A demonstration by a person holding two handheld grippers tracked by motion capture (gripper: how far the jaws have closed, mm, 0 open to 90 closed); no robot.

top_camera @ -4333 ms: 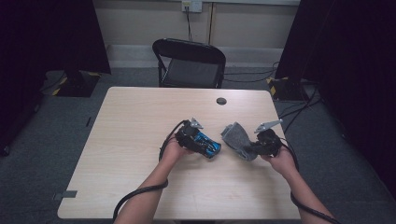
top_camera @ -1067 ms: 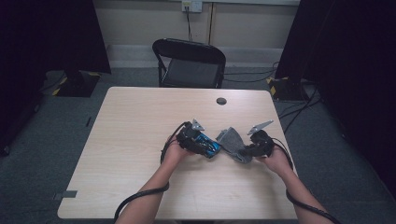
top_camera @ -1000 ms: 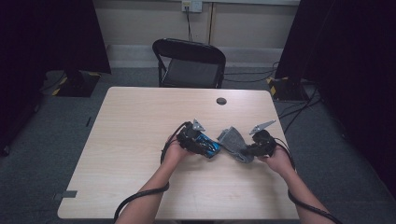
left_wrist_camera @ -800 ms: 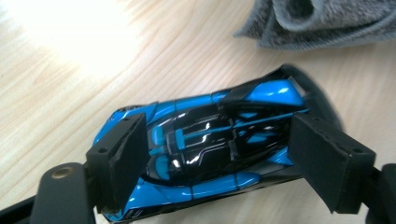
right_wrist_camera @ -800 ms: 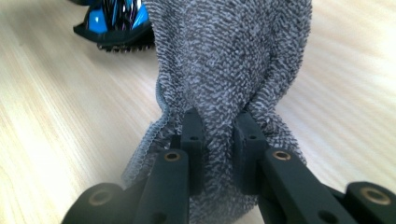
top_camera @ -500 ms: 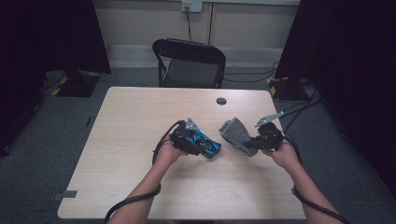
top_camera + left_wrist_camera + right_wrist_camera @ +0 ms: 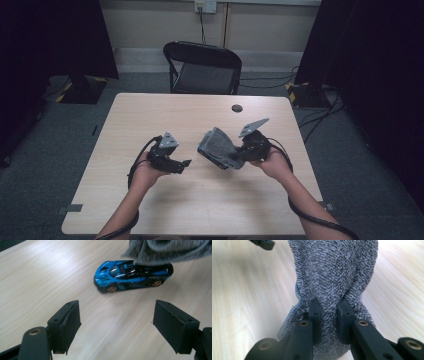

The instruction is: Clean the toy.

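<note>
A blue toy car [image 7: 132, 276] with gold wheels stands on the wooden table [image 7: 150, 115]. A grey terry cloth [image 7: 217, 147] hangs over the car's rear end, its lower edge [image 7: 170, 251] touching the roof. My right gripper [image 7: 235, 155] is shut on a bunched fold of this cloth [image 7: 337, 272], with both fingers [image 7: 315, 308] pressed into it, and holds it up off the table. My left gripper [image 7: 185, 164] is a short way left of the cloth, open wide, and the car lies beyond its fingertips, apart from them. Nothing is between the left gripper's [image 7: 117, 312] jaws.
A black folding chair [image 7: 202, 70] stands behind the table's far edge. A small dark round disc [image 7: 237, 108] lies on the table near that edge. Cables trail from both grippers past the person's forearms.
My left gripper has drawn back to the left, leaving the blue car on the table. My right gripper has carried the grey cloth leftward over the car.
</note>
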